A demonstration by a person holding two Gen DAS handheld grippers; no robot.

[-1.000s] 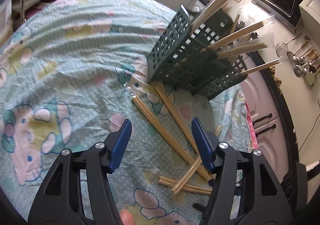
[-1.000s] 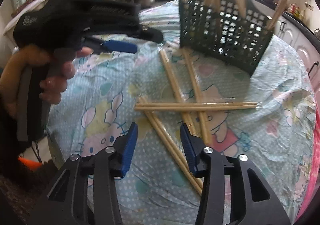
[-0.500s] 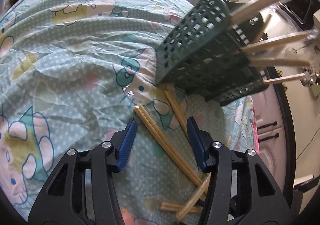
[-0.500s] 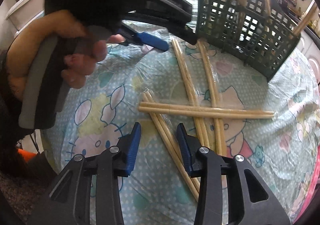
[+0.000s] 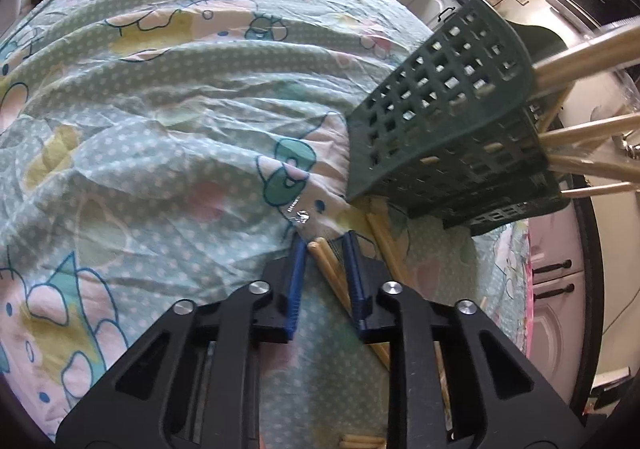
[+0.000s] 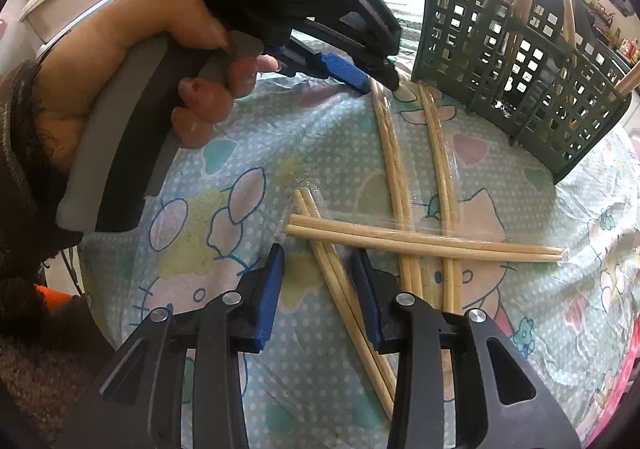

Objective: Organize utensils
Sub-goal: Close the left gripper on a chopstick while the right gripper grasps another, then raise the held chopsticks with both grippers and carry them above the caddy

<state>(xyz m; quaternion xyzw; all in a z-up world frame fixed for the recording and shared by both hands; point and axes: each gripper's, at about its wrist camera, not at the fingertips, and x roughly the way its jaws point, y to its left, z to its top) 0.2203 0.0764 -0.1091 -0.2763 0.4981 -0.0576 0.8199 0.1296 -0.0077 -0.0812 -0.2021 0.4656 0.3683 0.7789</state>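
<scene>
Several plastic-wrapped pairs of wooden chopsticks lie crossed on the patterned cloth. My left gripper [image 5: 323, 243] straddles the far end of one pair [image 5: 326, 263], its jaws narrowed around it with a small gap still showing; it also shows in the right wrist view [image 6: 380, 83] at that pair [image 6: 390, 145]. My right gripper [image 6: 318, 253] is open, its jaws either side of another pair [image 6: 340, 285] low over the cloth. A dark green lattice basket [image 5: 444, 117] holding several upright chopstick pairs stands just beyond; it also shows in the right wrist view [image 6: 516, 61].
A third pair [image 6: 444, 185] lies by the basket and a crosswise pair [image 6: 424, 243] lies over the others. The cloth [image 5: 160, 129] is wrinkled. Pink cabinets [image 5: 556, 277] and a counter lie past the table's right edge.
My left gripper moved forward and down to the chopstick pair's end near the basket and its jaws narrowed. My right gripper moved slightly forward over its pair, jaws a little narrower.
</scene>
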